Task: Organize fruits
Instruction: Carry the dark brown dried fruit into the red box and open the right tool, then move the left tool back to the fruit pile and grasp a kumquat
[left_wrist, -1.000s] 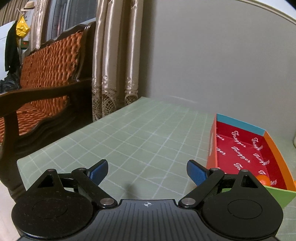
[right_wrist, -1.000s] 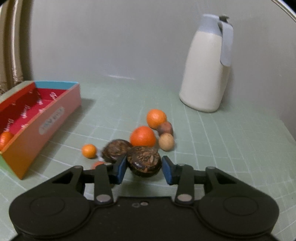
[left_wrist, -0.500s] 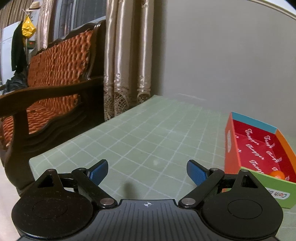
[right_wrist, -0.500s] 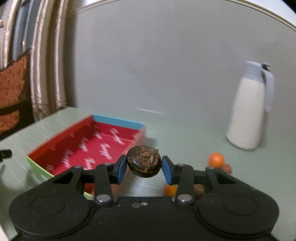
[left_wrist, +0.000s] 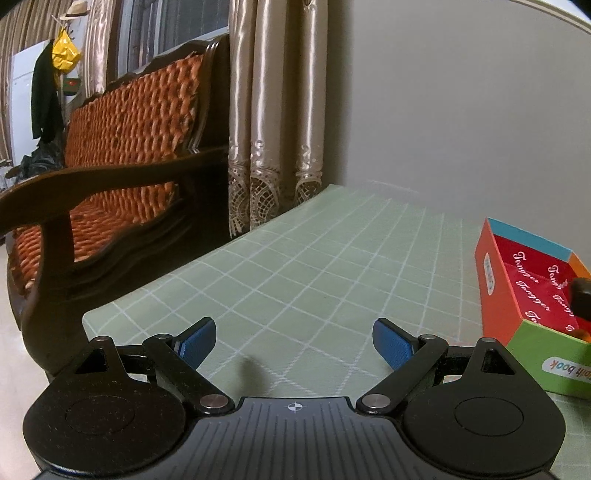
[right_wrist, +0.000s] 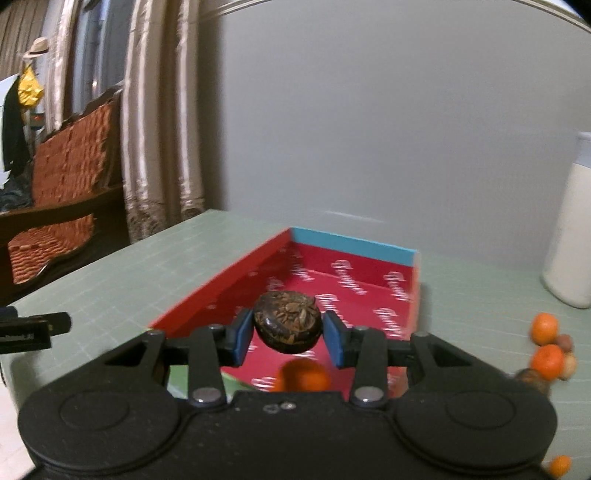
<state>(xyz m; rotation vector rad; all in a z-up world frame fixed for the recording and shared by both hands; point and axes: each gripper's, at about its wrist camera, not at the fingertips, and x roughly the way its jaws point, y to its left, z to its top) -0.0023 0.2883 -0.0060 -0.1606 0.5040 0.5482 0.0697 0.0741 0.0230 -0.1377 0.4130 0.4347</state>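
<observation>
My right gripper (right_wrist: 288, 338) is shut on a dark brown wrinkled fruit (right_wrist: 287, 320) and holds it above the near end of the red box (right_wrist: 354, 291). An orange fruit (right_wrist: 303, 378) lies in the box below it. Several oranges (right_wrist: 546, 363) and small brown fruits lie on the table at the right. My left gripper (left_wrist: 293, 341) is open and empty over the green tablecloth, left of the box (left_wrist: 532, 291). The held fruit shows at the right edge of the left wrist view (left_wrist: 581, 297).
A white jug (right_wrist: 570, 236) stands at the back right by the grey wall. A wooden sofa with orange cushions (left_wrist: 122, 177) and curtains (left_wrist: 273, 122) stand beyond the table's left edge. The green checked tablecloth (left_wrist: 314, 266) covers the table.
My right gripper has carried the dark fruit left from the fruit pile to above the red box. My left gripper has shifted left, away from the box, still open.
</observation>
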